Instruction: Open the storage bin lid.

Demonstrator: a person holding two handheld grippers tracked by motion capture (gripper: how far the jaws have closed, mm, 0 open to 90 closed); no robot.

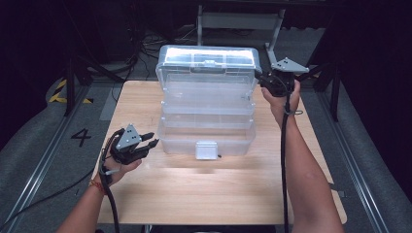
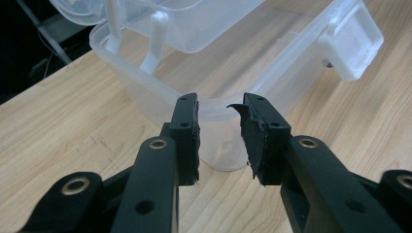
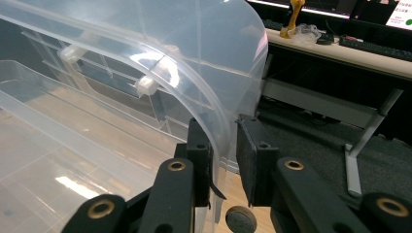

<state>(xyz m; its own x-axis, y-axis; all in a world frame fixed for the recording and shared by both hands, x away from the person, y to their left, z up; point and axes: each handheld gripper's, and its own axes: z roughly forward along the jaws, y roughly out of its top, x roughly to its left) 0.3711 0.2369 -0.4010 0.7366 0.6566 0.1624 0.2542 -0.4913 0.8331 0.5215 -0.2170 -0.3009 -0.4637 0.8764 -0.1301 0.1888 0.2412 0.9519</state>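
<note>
A clear plastic toolbox (image 1: 184, 143) stands in the middle of the wooden table (image 1: 194, 194) with its lid (image 1: 209, 58) swung up at the back and its inner trays (image 1: 209, 104) spread in steps. My right gripper (image 1: 262, 80) is at the lid's right edge. In the right gripper view the curved lid rim (image 3: 194, 43) runs between the jaws of the right gripper (image 3: 223, 131), which is shut on it. My left gripper (image 1: 154, 139) hovers at the base's front left corner. Its jaws stand apart, and the left gripper (image 2: 221, 109) faces the base rim (image 2: 145, 92) without pressing it.
A white latch (image 1: 206, 149) hangs on the base's front wall, also seen as the latch (image 2: 354, 43) at the upper right. Bare table lies in front of the box. Dark floor, rails and a metal stand (image 1: 238, 22) surround the table.
</note>
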